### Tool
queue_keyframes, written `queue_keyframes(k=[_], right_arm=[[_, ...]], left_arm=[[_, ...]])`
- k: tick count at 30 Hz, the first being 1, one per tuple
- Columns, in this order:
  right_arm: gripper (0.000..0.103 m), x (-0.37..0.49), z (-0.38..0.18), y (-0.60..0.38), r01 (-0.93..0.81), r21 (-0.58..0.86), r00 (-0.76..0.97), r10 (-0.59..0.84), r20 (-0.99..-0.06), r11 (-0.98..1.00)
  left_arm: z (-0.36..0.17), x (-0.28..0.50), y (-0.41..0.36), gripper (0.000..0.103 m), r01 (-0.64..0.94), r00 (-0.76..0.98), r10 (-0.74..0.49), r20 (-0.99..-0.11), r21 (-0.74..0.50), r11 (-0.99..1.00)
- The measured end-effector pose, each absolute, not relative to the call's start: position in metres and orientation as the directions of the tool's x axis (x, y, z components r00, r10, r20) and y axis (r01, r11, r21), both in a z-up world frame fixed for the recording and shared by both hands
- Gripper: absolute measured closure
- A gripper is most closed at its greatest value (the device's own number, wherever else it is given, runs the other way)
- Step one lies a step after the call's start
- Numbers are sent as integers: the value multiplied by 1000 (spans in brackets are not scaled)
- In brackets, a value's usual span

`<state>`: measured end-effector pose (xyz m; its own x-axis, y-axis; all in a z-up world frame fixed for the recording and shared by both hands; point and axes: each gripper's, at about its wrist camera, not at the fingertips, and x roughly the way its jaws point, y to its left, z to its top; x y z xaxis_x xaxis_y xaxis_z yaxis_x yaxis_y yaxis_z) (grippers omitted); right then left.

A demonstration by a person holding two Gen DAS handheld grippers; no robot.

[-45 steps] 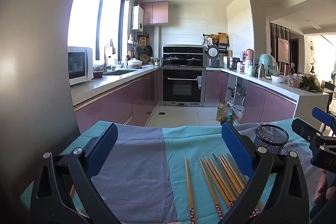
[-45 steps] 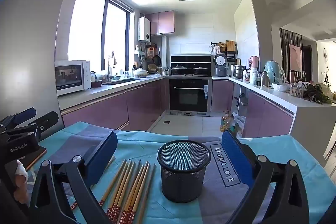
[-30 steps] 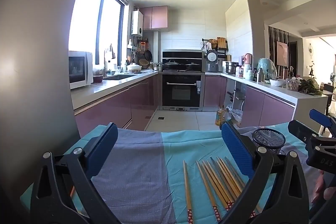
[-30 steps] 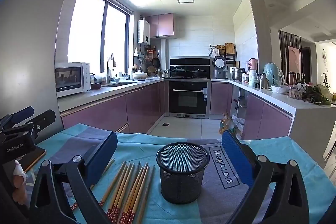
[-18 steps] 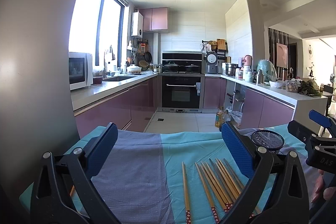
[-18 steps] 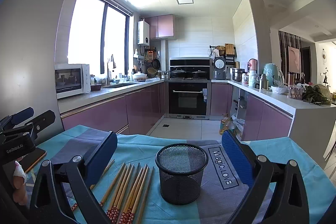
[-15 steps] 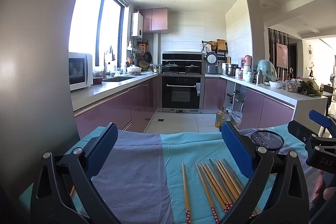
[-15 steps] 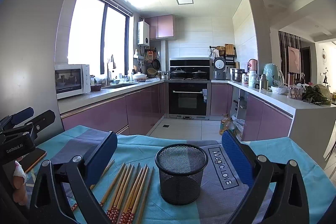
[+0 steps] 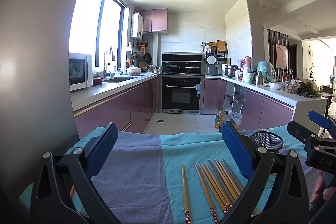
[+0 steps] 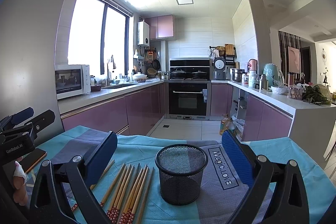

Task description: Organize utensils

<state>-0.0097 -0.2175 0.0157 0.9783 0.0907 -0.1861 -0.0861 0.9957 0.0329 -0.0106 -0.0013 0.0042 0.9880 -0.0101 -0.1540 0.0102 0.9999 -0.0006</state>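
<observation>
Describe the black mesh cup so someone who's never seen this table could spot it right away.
Start at the cloth-covered table facing the kitchen. On its grey patch, left of the printed lettering, stands the black mesh cup. It is the only upright, round thing; the chopsticks lie flat to its left.

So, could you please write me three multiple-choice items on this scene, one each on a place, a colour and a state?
1. Seen from the right wrist camera, where do the chopsticks lie relative to the mesh cup?
A. inside it
B. to its left
C. behind it

2. What colour are the finger pads?
A. blue
B. red
C. white

3. What does the cup hold?
A. chopsticks
B. spoons
C. nothing visible

Answers:
1. B, the sticks lie flat on the cloth left of the cup.
2. A, the pads of the right gripper and of the left gripper are blue.
3. C, nothing rises above its rim.
</observation>
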Motion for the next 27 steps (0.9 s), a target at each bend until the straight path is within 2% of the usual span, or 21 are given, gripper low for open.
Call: queue_keyframes(k=[27], right_arm=[[7,-9,15,-215,-89,37,978,94,-184,995]], left_arm=[[5,-9,-2,6,14,988,-14,-156,-1,1000]])
